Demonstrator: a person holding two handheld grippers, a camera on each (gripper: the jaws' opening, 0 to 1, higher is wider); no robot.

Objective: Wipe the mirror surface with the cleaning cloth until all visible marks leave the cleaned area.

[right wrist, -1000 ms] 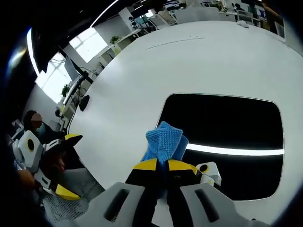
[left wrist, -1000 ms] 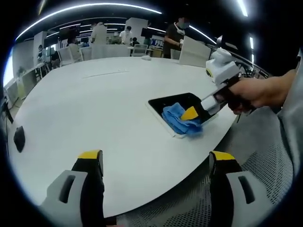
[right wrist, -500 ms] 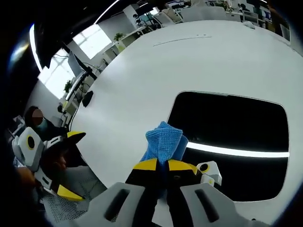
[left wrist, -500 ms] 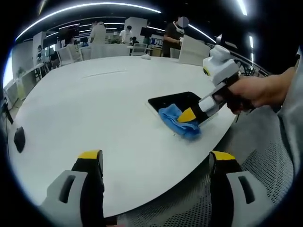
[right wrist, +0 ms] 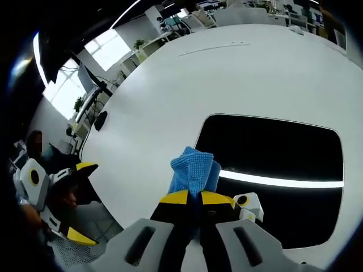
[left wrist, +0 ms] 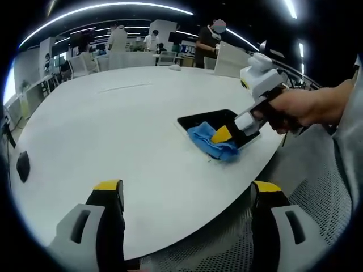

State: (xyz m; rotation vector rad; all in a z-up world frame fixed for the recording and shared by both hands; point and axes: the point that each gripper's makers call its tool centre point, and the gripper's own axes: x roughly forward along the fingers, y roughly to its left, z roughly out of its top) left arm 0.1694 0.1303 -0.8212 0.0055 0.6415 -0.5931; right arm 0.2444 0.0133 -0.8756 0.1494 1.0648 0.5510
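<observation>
A dark rectangular mirror (right wrist: 272, 170) with a white frame lies flat on the white round table (right wrist: 187, 85); a light strip reflects across it. My right gripper (right wrist: 194, 198) is shut on a blue cleaning cloth (right wrist: 193, 170), pressing it on the mirror's near-left corner. In the left gripper view the mirror (left wrist: 207, 120) sits near the table's right edge, with the blue cloth (left wrist: 207, 140) on its near end under the right gripper (left wrist: 222, 135), held by a person's hand (left wrist: 300, 107). My left gripper (left wrist: 187, 195) hangs open at the table's near edge, nothing between its jaws.
A small black object (left wrist: 22, 165) lies at the table's left edge. White chairs (left wrist: 232, 61) and several people (left wrist: 207, 39) stand beyond the far side. A grey mesh seat (left wrist: 317, 198) sits below the table's right edge. The left gripper (right wrist: 57, 198) shows at lower left of the right gripper view.
The right gripper has slid the cloth a little across the mirror's near end, toward its left corner and back. The left gripper has stayed still.
</observation>
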